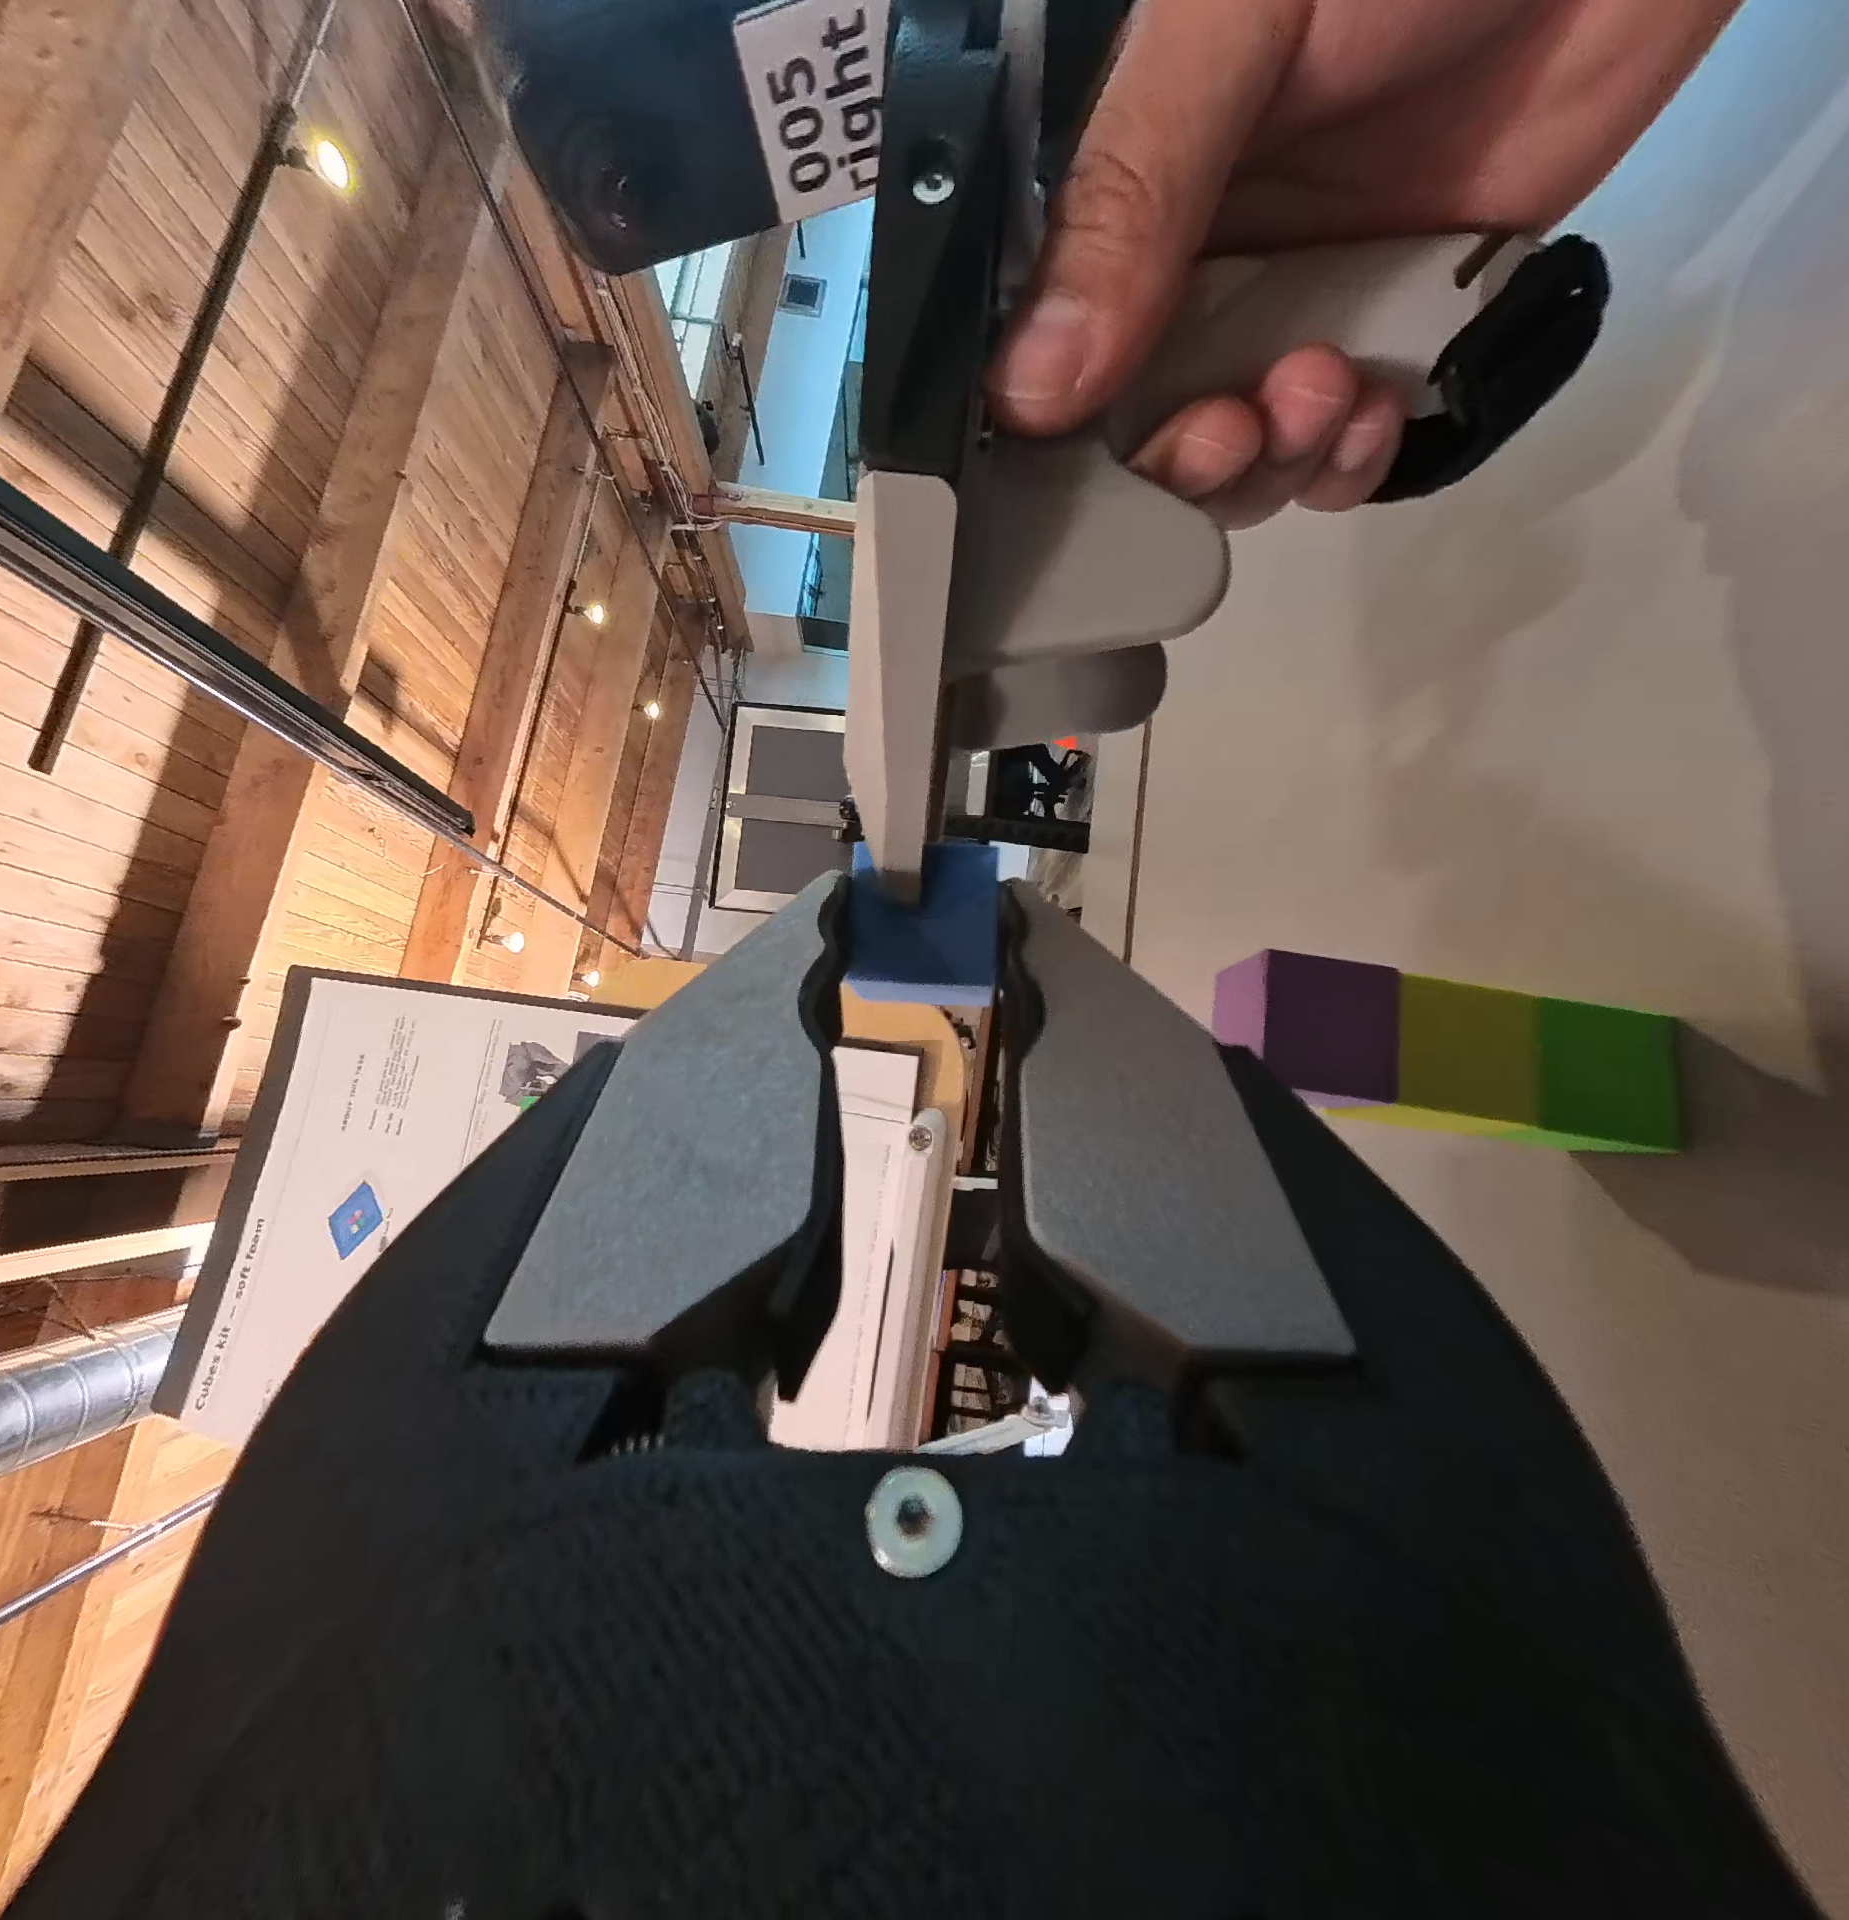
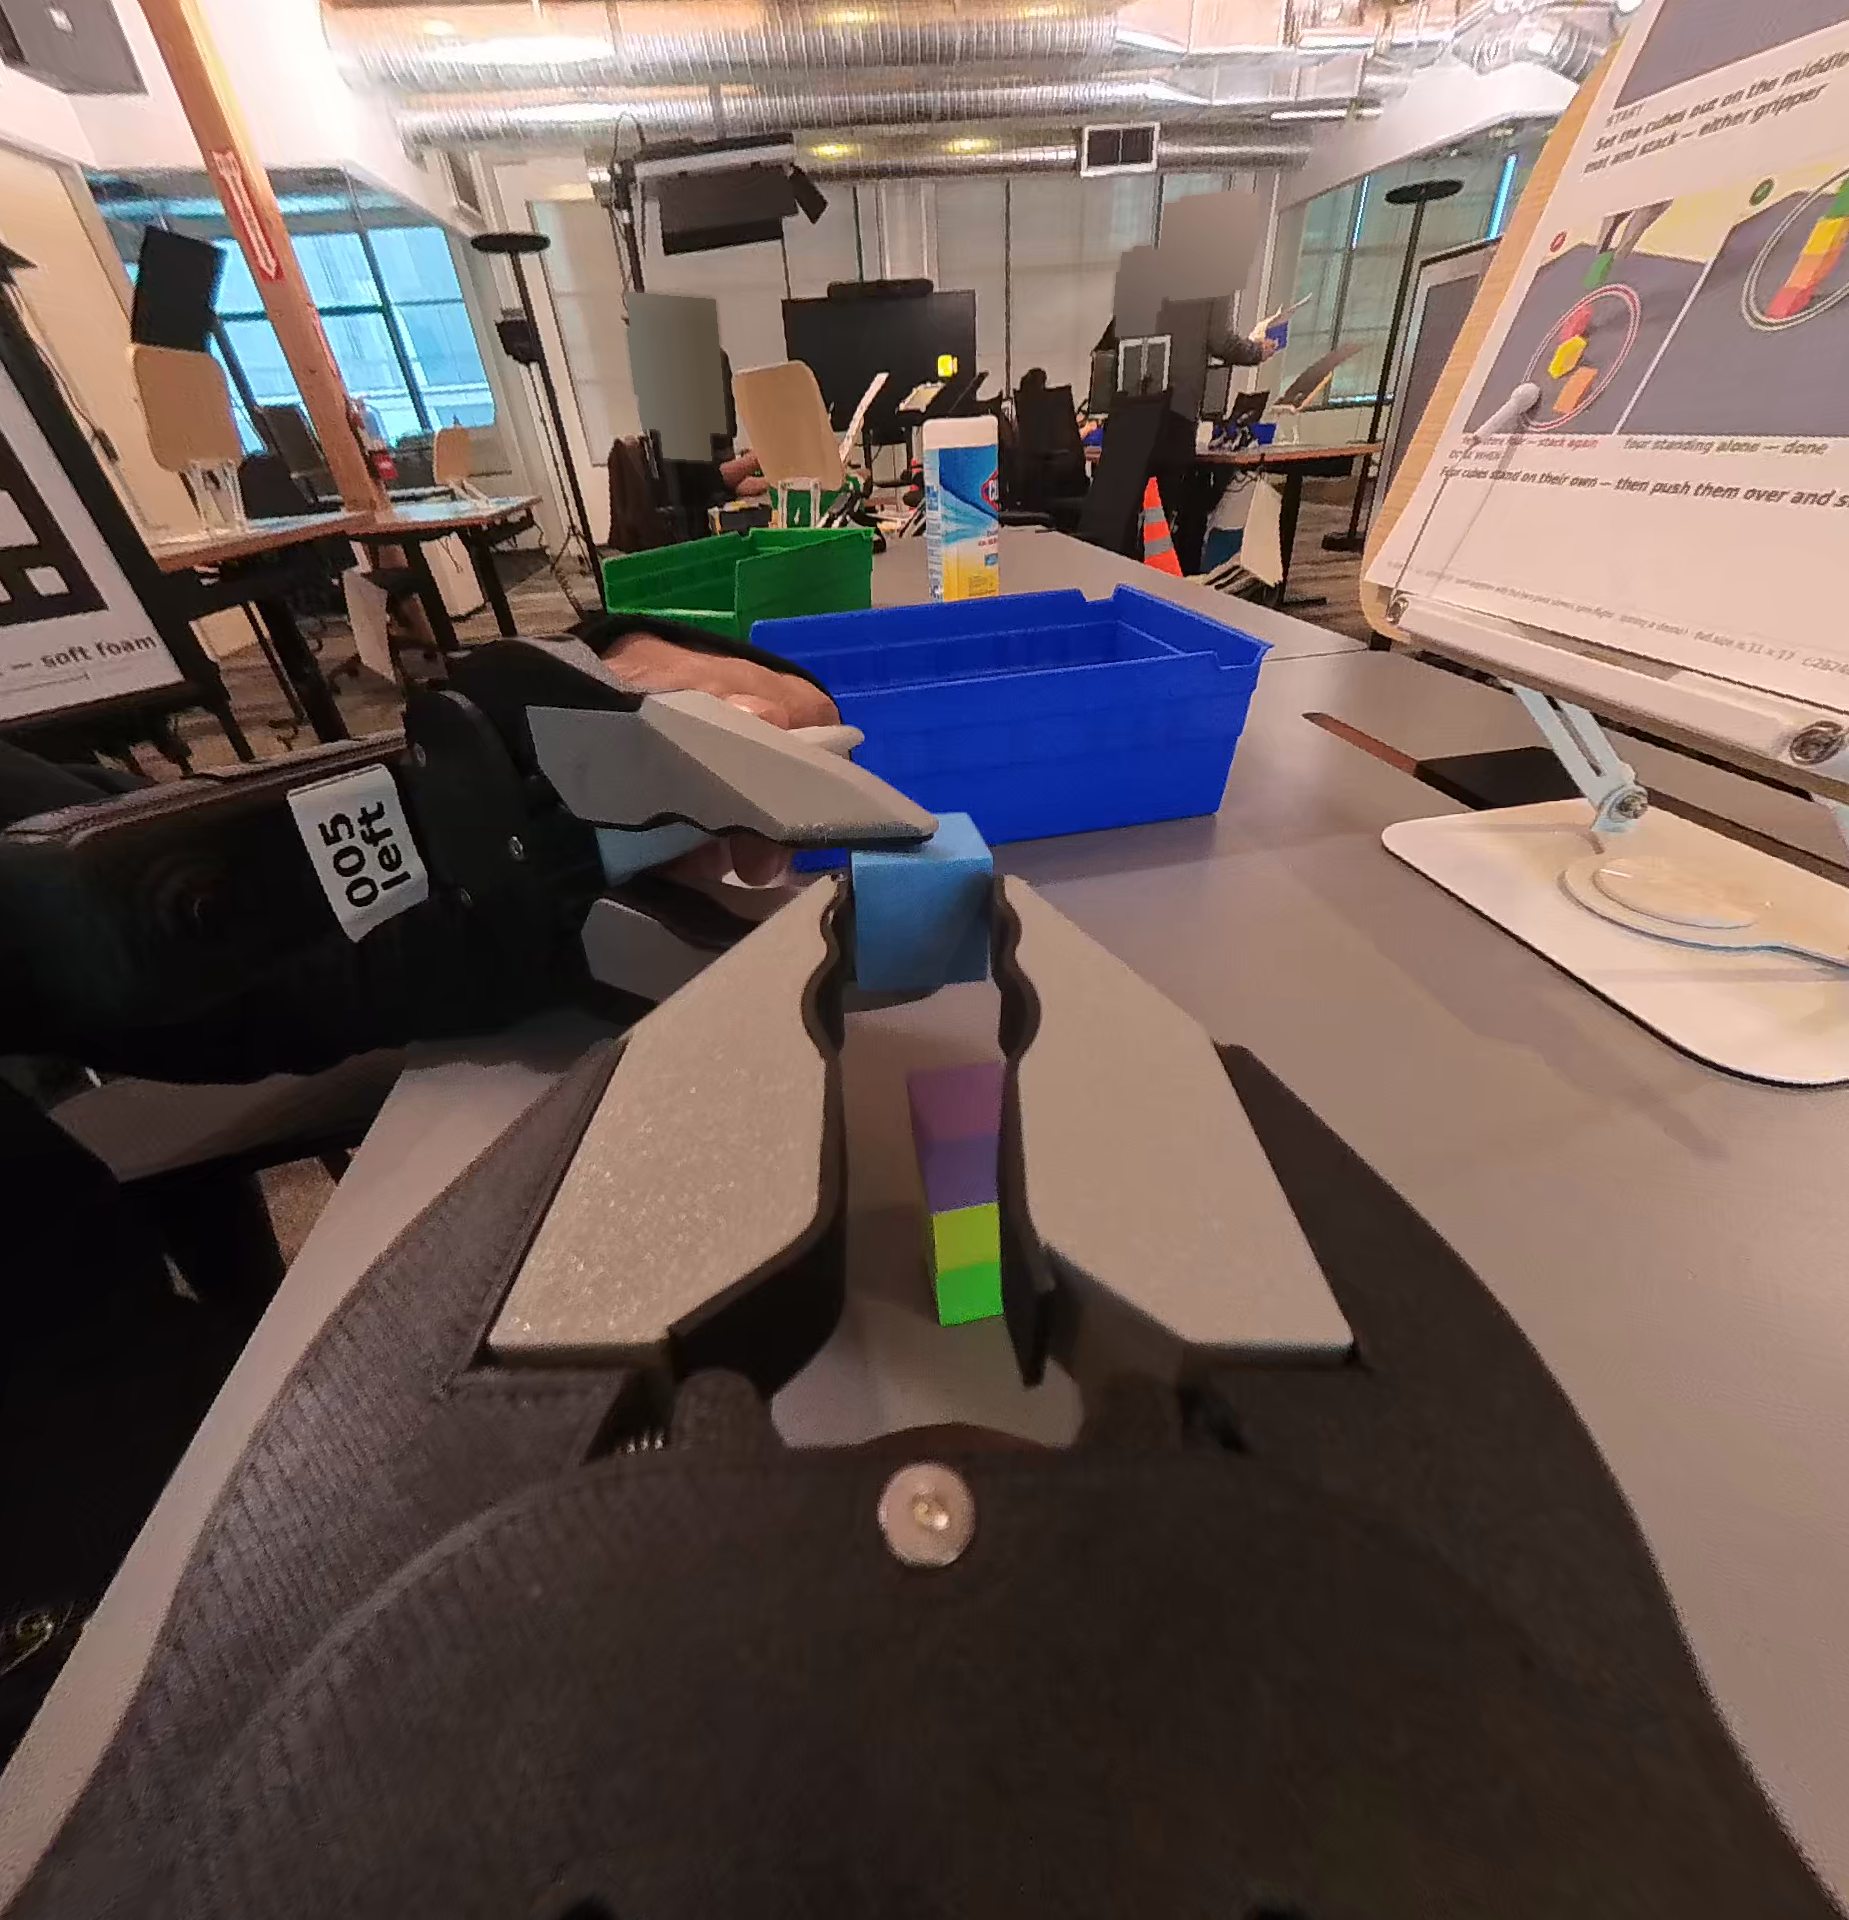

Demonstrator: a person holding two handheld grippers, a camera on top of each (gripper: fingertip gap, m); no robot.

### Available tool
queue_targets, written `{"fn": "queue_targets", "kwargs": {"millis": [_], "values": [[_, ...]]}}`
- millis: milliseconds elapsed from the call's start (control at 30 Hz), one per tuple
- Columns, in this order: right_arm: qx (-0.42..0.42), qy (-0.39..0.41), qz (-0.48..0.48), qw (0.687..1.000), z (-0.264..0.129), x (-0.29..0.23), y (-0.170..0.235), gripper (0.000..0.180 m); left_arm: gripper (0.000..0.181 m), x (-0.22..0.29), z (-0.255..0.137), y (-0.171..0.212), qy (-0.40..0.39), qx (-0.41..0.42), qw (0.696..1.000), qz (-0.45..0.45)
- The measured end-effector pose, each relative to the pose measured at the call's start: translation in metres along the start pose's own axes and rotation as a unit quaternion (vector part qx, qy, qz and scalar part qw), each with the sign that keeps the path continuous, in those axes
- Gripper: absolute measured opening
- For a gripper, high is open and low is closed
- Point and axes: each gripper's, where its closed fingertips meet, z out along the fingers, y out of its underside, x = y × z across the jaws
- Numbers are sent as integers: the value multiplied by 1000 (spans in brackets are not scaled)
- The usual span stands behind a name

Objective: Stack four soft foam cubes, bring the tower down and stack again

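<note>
Both grippers, left [image 1: 920, 935] and right [image 2: 920, 935], pinch one blue foam cube [image 2: 920, 914] at frame centre, above a purple-yellow-green tower [image 2: 964, 1195] standing lower centre; one grip should likely release before a gentle, squared placement on top.

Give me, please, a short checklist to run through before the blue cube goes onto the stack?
1. Soft blue foam cube held by right gripper: ok, fingers on both sides.
2. Left gripper released from cube: not ok, it is also shut on it.
3. Three-cube stack, purple foam cube over yellow-green foam cube over green foam cube, upright: ok.
4. Purple top face free: ok.
5. Blue cube centred over stack: cannot tell.
6. Grey tabletop beside the stack: ok, bare.
</note>
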Motion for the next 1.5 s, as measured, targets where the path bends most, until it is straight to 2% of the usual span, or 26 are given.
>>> {"fn": "queue_targets", "kwargs": {"millis": [333, 1000, 1500], "values": [[35, -16, 39, 999, 1, 1, -2, 24, 25, -1, 1, 2, -4, -2, 1000, -1], [-47, -28, 23, 998, 0, 2, 21, 23, 25, 20, 1, 4, 45, -10, 997, 55], [-56, -29, 22, 998, -1, 3, 23, 23, 26, 22, 1, 4, 47, -8, 998, 46]]}}
